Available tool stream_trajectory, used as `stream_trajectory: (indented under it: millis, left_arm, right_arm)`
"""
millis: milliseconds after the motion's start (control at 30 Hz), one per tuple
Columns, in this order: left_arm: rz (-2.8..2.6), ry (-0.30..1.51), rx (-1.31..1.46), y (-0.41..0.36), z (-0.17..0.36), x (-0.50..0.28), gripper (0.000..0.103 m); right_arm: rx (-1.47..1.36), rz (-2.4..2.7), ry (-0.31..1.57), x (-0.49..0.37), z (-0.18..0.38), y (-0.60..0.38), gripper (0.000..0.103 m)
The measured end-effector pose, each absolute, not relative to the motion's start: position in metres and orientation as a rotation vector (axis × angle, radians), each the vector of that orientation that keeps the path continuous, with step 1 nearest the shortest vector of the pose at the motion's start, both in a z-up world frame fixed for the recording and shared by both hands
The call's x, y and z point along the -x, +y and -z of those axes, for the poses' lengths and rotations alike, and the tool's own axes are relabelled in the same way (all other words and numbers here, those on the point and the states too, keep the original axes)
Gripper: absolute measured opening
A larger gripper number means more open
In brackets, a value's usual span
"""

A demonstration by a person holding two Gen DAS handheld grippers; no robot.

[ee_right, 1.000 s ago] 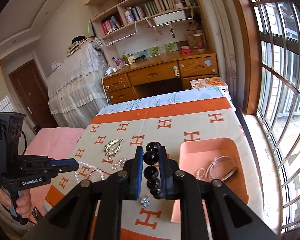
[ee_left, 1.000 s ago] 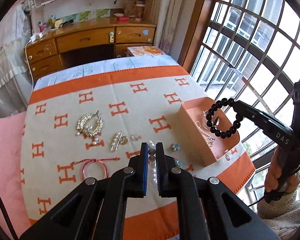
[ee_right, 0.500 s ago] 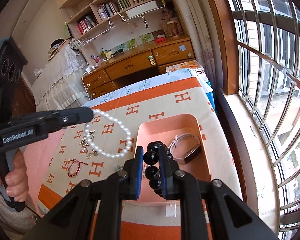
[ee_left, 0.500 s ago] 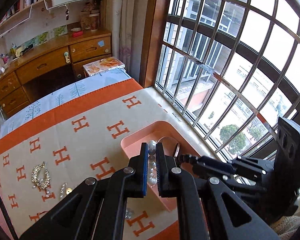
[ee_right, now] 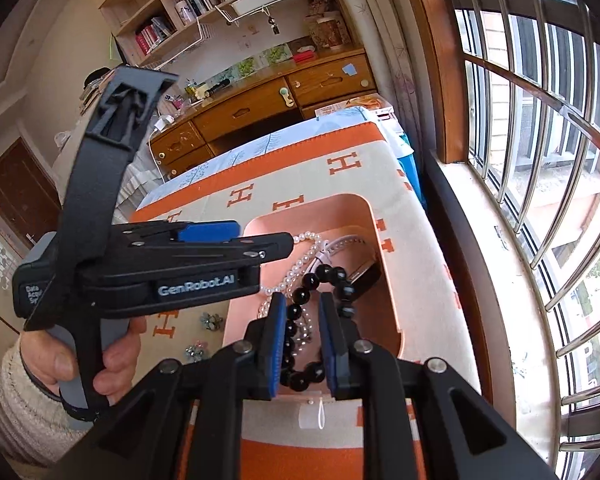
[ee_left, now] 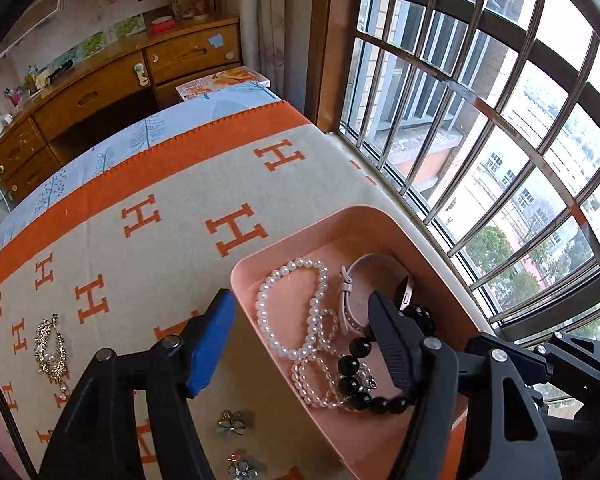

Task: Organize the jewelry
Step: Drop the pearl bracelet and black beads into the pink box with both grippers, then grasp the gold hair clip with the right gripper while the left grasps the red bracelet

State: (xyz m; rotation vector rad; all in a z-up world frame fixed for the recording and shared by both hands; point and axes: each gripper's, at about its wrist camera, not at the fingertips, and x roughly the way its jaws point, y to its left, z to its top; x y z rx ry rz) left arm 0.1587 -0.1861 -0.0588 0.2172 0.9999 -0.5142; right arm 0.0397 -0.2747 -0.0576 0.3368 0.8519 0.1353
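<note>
A pink tray (ee_left: 432, 240) (ee_right: 384, 232) sits at the table's window side. In it lie a white pearl bracelet (ee_left: 288, 304) (ee_right: 304, 252), a black bead bracelet (ee_left: 360, 368) (ee_right: 332, 280), a clear bead bracelet (ee_left: 320, 384) and a pink watch (ee_left: 352, 292). My left gripper (ee_left: 300, 320) is open over the tray, its jaws spread wide around the pearls. My right gripper (ee_right: 302, 320) is open just above the tray's near end, with the black beads lying loose between its jaws. The left gripper's body (ee_right: 160, 264) shows in the right wrist view.
On the orange-and-beige H-pattern cloth (ee_left: 160, 208) lie a gold brooch (ee_left: 52, 348) and small flower earrings (ee_left: 230, 424) (ee_right: 211, 320). A barred window (ee_left: 500, 120) runs close along the tray's right. A wooden desk (ee_left: 100, 92) stands beyond the table.
Both grippers have opened over the tray. The pearl bracelet dropped from the left gripper and the black bead bracelet from the right; both now lie in the tray.
</note>
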Motion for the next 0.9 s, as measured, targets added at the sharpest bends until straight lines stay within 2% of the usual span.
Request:
stream_trajectory:
  millis: [100,233,633,800,900]
  left_arm:
    - [0.469,0.964,-0.212,-0.171,0.049,-0.153,0.072]
    - [0.413,0.922,-0.202,-0.149,0.04,-0.141,0.08]
    - [0.258,0.89,-0.093,-0.053,0.029,-0.104,0.085]
    - [0.157,0.858,-0.063,0.004,0.02,-0.09,0.099]
    - [0.083,0.819,-0.035,0.043,0.014,-0.078,0.099]
  right_arm:
    - [-0.345,-0.132,0.855,-0.042,0.06,-0.275,0.02]
    - [-0.344,-0.148,0.848,-0.041,0.059,-0.27,0.02]
    - [-0.272,-0.218,0.882,-0.034,0.052,-0.226,0.02]
    - [-0.231,-0.262,0.893,-0.036,0.047,-0.201,0.02]
    - [-0.188,-0.297,0.909,-0.042,0.043,-0.18,0.02]
